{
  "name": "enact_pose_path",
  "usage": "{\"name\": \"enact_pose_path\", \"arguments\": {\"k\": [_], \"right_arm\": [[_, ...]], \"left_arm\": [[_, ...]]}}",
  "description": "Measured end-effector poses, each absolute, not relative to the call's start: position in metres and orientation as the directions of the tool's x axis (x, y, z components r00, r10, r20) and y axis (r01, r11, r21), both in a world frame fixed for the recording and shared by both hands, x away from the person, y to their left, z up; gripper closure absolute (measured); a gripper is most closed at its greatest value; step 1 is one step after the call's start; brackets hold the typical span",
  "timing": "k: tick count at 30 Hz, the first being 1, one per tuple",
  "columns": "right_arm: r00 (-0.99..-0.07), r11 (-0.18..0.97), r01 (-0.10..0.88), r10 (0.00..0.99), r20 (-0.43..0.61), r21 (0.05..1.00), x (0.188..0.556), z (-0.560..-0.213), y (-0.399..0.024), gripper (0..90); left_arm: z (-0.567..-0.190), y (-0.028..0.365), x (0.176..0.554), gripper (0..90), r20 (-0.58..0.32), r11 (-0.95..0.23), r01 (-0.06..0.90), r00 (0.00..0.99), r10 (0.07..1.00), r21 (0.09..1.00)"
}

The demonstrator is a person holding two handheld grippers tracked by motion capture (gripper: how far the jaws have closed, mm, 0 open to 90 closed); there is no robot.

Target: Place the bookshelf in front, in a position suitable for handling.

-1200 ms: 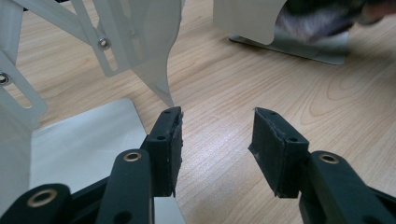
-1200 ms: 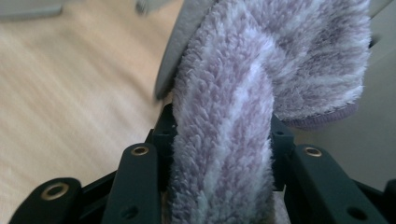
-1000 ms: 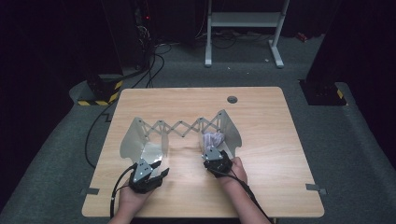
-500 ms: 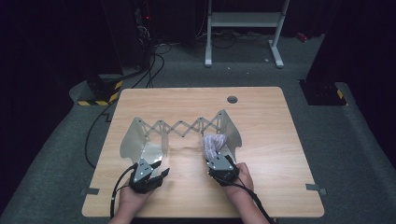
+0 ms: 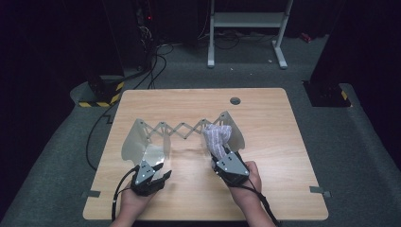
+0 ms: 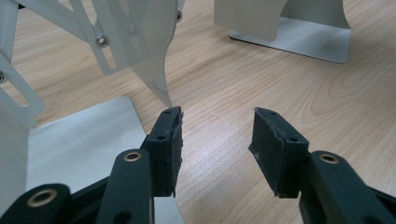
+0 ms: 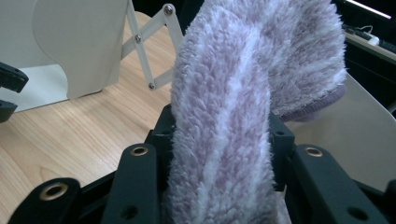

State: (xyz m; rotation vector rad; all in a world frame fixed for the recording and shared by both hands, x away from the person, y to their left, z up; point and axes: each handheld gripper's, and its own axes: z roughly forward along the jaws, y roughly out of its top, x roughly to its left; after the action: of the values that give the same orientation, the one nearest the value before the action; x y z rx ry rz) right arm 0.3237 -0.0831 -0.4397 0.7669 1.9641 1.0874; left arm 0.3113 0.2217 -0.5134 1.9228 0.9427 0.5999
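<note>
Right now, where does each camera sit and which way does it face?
High view: above the near table edge, looking forward and down; forearms, left gripper, right gripper.
Left gripper view: along open black jaws at the wooden table.
Right gripper view: along jaws clamping a fluffy lilac-striped sock.
Shared: the silver metal scissor-lattice rack shows in all three.

In the right gripper view the fluffy lilac sock (image 7: 243, 107) covers the inner faces of the right gripper (image 7: 219, 135), so its pads stay hidden; the sock's lower end runs off the bottom edge; in the left gripper view the metal rack (image 6: 116, 42) is cut by the top and left edges; its far plate (image 6: 289, 28) is cropped above.
</note>
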Motion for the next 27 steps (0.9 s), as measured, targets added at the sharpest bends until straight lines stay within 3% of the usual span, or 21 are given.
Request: {"name": "enact_pose_path", "arguments": {"k": [16,23,27], "right_arm": [[-0.5,0.48,0.266,0.81,-0.306,0.836,0.327,-0.483,-0.114,58.9],[-0.482,0.479,0.297,0.822,-0.304,0.826,0.332,-0.491,-0.117,58.9],[-0.461,0.473,0.31,0.833,-0.305,0.825,0.335,-0.492,-0.122,59.0]], "left_arm": [[-0.484,0.21,0.339,48.4,0.026,-0.237,0.359,0.504,0.863,0.903],[-0.486,0.206,0.351,69.0,0.006,-0.205,0.381,0.462,0.887,0.902],[-0.487,0.206,0.351,73.1,0.026,-0.21,0.369,0.445,0.895,0.906]]}}
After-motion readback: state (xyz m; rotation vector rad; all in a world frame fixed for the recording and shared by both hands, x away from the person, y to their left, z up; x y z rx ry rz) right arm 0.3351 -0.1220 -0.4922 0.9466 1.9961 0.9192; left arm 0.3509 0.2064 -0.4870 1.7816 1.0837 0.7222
